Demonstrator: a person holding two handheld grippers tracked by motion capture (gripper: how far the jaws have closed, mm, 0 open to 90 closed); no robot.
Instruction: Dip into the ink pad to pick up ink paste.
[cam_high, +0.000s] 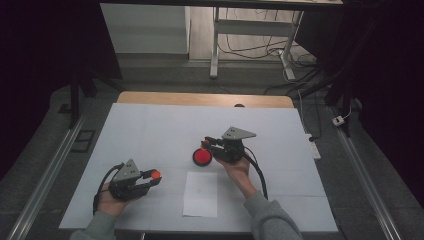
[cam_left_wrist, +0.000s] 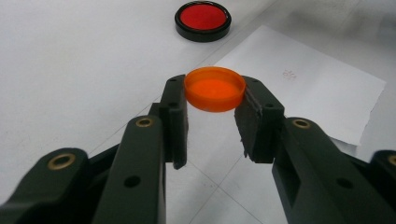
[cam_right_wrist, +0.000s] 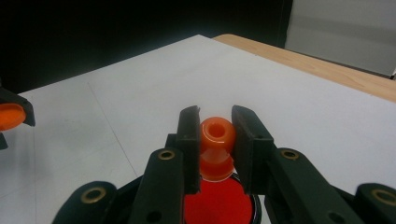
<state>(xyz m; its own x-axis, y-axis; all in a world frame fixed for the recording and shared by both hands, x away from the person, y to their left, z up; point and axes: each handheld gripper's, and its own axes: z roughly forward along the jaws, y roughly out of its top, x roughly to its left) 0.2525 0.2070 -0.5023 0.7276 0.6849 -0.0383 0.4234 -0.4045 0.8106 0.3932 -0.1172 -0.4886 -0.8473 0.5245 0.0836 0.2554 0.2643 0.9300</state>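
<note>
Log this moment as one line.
left gripper: shut on orange cap | right gripper: shut on orange stamp, over red ink pad | white paper: unheld, flat on table

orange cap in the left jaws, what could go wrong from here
The orange cap is pinched only at its edges near the tips of the left gripper, so it may pop out. The stamp in the right gripper sits on the red ink pad; lifted carelessly, it might smear the paper.

Left gripper (cam_high: 154, 179) fingers clamped, right gripper (cam_high: 206, 145) fingers clamped
</note>
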